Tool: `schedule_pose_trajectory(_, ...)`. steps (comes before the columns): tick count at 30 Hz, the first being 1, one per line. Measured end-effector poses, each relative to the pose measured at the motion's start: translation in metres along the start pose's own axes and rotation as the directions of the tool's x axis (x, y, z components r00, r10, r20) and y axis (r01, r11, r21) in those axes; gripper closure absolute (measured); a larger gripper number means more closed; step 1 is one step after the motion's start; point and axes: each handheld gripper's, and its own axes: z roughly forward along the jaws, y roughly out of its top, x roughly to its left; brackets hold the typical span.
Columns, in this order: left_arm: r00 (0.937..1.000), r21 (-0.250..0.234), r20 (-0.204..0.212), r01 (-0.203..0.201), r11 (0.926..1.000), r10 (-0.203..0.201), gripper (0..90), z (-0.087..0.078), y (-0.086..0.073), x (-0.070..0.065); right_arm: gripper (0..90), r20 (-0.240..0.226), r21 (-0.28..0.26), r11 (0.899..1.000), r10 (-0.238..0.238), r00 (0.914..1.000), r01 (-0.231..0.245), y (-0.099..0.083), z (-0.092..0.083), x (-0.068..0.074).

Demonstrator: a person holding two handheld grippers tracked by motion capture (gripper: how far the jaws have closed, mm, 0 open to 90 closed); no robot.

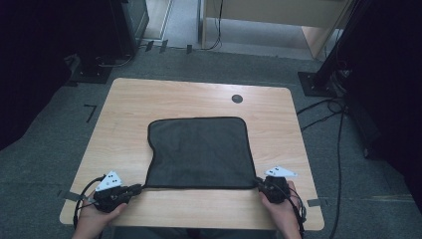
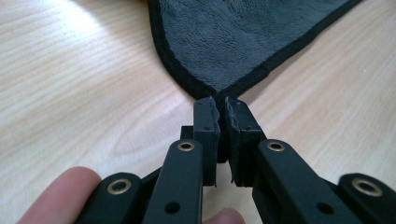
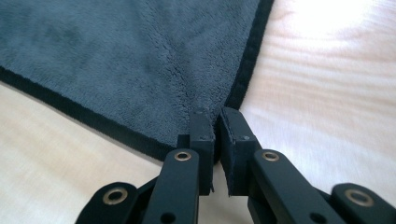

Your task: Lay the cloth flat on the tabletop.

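Dark grey plush cloth [image 1: 199, 152], black stitched hem, roughly square, flat on the wood-grain table [image 1: 129, 99] toward its near edge. Left gripper [image 1: 133, 189] pinches the near-left corner, right gripper [image 1: 261, 183] the near-right corner; both clamped tight.

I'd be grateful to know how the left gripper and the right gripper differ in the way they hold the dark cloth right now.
The left gripper pinches the cloth's near left corner, the right gripper its near right corner. The left gripper lies angled sideways across the table, while the right gripper points more straight ahead. The left corner is drawn into a narrow point; the right corner looks broader. Both are shut on the black-hemmed edge.
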Motion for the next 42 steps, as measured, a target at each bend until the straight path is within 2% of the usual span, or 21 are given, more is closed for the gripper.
schedule_pose_trajectory(2, 0.9991, -0.013, 0.043, -0.003, 0.9999, 0.003, 83.9, -0.004, -0.002, -0.002, 84.4, -0.006, -0.004, 1.000, 0.000, 1.0000, 0.000, -0.006, -0.007, 0.001)
schedule_pose_trajectory(4, 0.9952, -0.004, 0.096, -0.018, 0.9998, 0.018, 83.7, -0.006, -0.004, -0.003, 83.9, -0.007, -0.008, 1.000, -0.002, 1.0000, 0.002, -0.012, -0.012, 0.001)
schedule_pose_trajectory(5, 0.9953, -0.001, 0.094, -0.027, 0.9996, 0.027, 83.2, -0.006, -0.005, -0.003, 82.9, -0.011, -0.008, 1.000, 0.006, 0.9999, -0.006, -0.016, -0.016, 0.001)
schedule_pose_trajectory(7, 0.9974, -0.016, 0.072, -0.007, 0.9998, 0.008, 79.5, -0.004, -0.004, -0.002, 77.2, -0.025, -0.032, 0.999, 0.024, 0.9994, -0.025, -0.020, -0.020, -0.001)
schedule_pose_trajectory(8, 0.9978, -0.033, 0.066, 0.009, 0.9994, -0.007, 74.9, -0.005, -0.003, -0.001, 74.8, -0.024, -0.045, 0.999, 0.027, 0.9993, -0.028, -0.020, -0.022, -0.003)
schedule_pose_trajectory(11, 0.9969, -0.108, 0.049, 0.066, 0.9919, -0.061, 60.7, -0.007, 0.000, 0.004, 70.4, -0.014, -0.101, 0.994, 0.050, 0.9987, -0.051, -0.017, -0.029, -0.007)
schedule_pose_trajectory(13, 0.9970, -0.143, 0.005, 0.078, 0.9866, -0.078, 56.3, -0.006, 0.006, 0.004, 68.0, -0.015, -0.127, 0.990, 0.062, 0.9980, -0.063, -0.012, -0.029, -0.008)
schedule_pose_trajectory(14, 0.9970, -0.143, 0.005, 0.078, 0.9866, -0.078, 55.0, -0.006, 0.006, 0.004, 68.0, -0.015, -0.127, 0.990, 0.062, 0.9980, -0.063, -0.012, -0.029, -0.008)
schedule_pose_trajectory(15, 0.9959, -0.143, -0.039, 0.075, 0.9869, -0.082, 54.9, 0.000, 0.012, 0.003, 66.2, 0.000, -0.139, 0.989, 0.053, 0.9986, -0.053, -0.005, -0.026, -0.008)
schedule_pose_trajectory(16, 0.9947, -0.143, -0.061, 0.073, 0.9870, -0.082, 54.8, 0.004, 0.016, 0.001, 65.7, 0.003, -0.141, 0.989, 0.049, 0.9988, -0.048, -0.001, -0.024, -0.007)
schedule_pose_trajectory(20, 0.9954, -0.194, -0.055, 0.067, 0.9788, -0.079, 55.2, 0.006, 0.024, -0.007, 64.5, 0.025, -0.194, 0.981, 0.009, 0.9997, -0.004, 0.027, -0.011, -0.001)
schedule_pose_trajectory(23, 0.9944, -0.187, -0.075, 0.060, 0.9805, -0.075, 55.1, 0.009, 0.023, -0.009, 63.0, 0.034, -0.229, 0.973, 0.003, 0.9994, 0.005, 0.051, 0.004, -0.002)
schedule_pose_trajectory(26, 0.9926, -0.159, -0.081, 0.077, 0.9843, -0.091, 54.6, 0.011, 0.017, -0.006, 62.6, 0.033, -0.238, 0.971, 0.033, 0.9989, -0.024, 0.073, 0.025, -0.010)
schedule_pose_trajectory(28, 0.9919, -0.148, -0.086, 0.080, 0.9857, -0.094, 54.2, 0.012, 0.016, -0.005, 62.1, 0.051, -0.239, 0.970, 0.050, 0.9975, -0.036, 0.088, 0.042, -0.016)
schedule_pose_trajectory(29, 0.9904, -0.100, -0.094, 0.092, 0.9907, -0.102, 53.6, 0.017, 0.011, -0.004, 61.7, 0.062, -0.230, 0.972, 0.054, 0.9966, -0.039, 0.096, 0.053, -0.021)
schedule_pose_trajectory(31, 0.9898, -0.050, -0.109, 0.087, 0.9949, -0.092, 53.0, 0.025, 0.007, -0.005, 61.5, 0.072, -0.226, 0.973, 0.071, 0.9949, -0.053, 0.108, 0.069, -0.030)
schedule_pose_trajectory(33, 0.9912, -0.058, -0.110, 0.068, 0.9960, -0.074, 52.8, 0.025, 0.008, -0.007, 60.6, 0.067, -0.217, 0.973, 0.096, 0.9931, -0.080, 0.117, 0.080, -0.039)
schedule_pose_trajectory(35, 0.9914, -0.053, -0.112, 0.063, 0.9966, -0.068, 52.8, 0.028, 0.009, -0.008, 60.0, 0.073, -0.207, 0.970, 0.142, 0.9871, -0.125, 0.125, 0.092, -0.050)
schedule_pose_trajectory(38, 0.9921, -0.041, -0.119, 0.035, 0.9985, -0.040, 50.8, 0.029, 0.010, -0.010, 59.5, 0.144, -0.166, 0.982, 0.113, 0.9831, -0.089, 0.134, 0.107, -0.057)
schedule_pose_trajectory(40, 0.9880, -0.036, -0.152, 0.021, 0.9991, -0.026, 47.7, 0.031, 0.010, -0.013, 59.4, 0.145, -0.165, 0.983, 0.099, 0.9843, -0.075, 0.137, 0.117, -0.061)
schedule_pose_trajectory(42, 0.9749, -0.021, -0.222, 0.002, 0.9998, -0.007, 40.5, 0.033, 0.011, -0.016, 59.6, 0.133, -0.155, 0.984, 0.112, 0.9847, -0.091, 0.139, 0.125, -0.064)
